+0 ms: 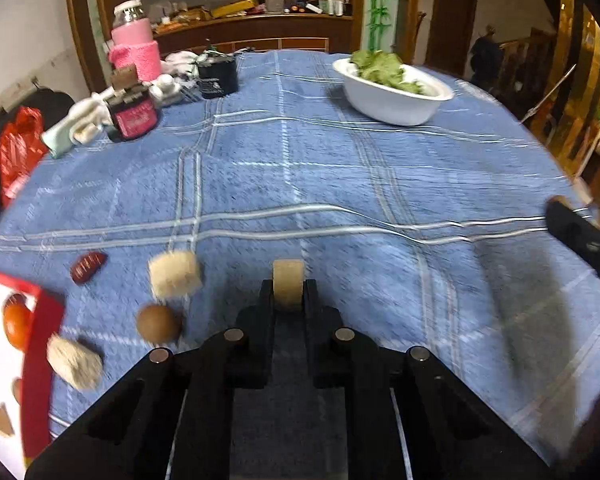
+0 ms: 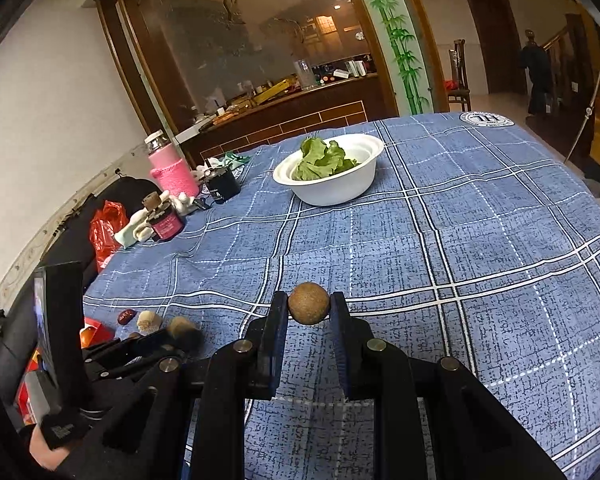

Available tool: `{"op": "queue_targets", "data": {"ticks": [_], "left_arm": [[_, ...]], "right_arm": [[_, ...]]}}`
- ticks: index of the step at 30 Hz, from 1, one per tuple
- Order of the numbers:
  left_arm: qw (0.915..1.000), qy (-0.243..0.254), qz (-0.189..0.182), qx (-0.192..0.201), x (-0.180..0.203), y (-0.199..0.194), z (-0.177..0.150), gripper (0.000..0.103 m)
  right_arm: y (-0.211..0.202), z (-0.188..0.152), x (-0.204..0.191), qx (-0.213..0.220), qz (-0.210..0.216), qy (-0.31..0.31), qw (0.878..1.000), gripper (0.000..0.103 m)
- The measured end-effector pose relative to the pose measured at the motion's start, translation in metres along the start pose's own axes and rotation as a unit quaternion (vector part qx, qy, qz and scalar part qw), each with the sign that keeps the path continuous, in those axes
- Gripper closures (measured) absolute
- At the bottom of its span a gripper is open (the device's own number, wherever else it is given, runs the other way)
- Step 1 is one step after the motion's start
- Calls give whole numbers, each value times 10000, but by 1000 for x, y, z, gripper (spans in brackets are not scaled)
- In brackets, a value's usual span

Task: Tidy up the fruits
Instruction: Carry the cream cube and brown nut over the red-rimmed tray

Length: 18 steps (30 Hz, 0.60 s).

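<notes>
My left gripper (image 1: 288, 286) is shut on a pale beige block-shaped piece (image 1: 287, 280), held above the blue checked tablecloth (image 1: 340, 184). My right gripper (image 2: 309, 306) is shut on a round brown fruit (image 2: 309, 303) above the cloth. On the cloth at the left lie a red date (image 1: 88, 267), a pale cube (image 1: 175, 275), a brown round fruit (image 1: 158, 323) and a pale lump (image 1: 75, 362). A red-edged box (image 1: 40, 360) at the left edge holds an orange fruit (image 1: 17, 324). The left gripper also shows in the right wrist view (image 2: 180, 330).
A white bowl of green leaves (image 1: 392, 94) stands at the far right of the table. A pink-sleeved bottle (image 1: 134, 40), a dark jar (image 1: 134, 114), a black pot (image 1: 218, 74) and white cloths crowd the far left. A red bag (image 1: 18, 148) hangs beyond the table edge.
</notes>
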<state>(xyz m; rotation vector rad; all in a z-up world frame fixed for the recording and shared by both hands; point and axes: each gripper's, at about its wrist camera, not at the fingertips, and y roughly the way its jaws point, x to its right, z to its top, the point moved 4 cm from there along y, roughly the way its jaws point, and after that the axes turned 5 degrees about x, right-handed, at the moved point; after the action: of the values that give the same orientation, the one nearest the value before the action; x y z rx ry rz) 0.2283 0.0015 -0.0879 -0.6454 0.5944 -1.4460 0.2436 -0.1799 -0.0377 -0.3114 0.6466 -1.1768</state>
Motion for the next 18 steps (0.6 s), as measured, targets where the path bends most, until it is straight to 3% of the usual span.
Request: {"op": "queue_targets", "data": {"ticks": [9,18], "left_arm": [[9998,-50,51,193,2,-60,-34,93],[9995,-144,102,259,-5,-69,-47,93]], "right_arm": [[-7,-5,-21,-75,-49,-327,9994,81],[-52,-50,-61,-172,-20,-754,9970,81]]}}
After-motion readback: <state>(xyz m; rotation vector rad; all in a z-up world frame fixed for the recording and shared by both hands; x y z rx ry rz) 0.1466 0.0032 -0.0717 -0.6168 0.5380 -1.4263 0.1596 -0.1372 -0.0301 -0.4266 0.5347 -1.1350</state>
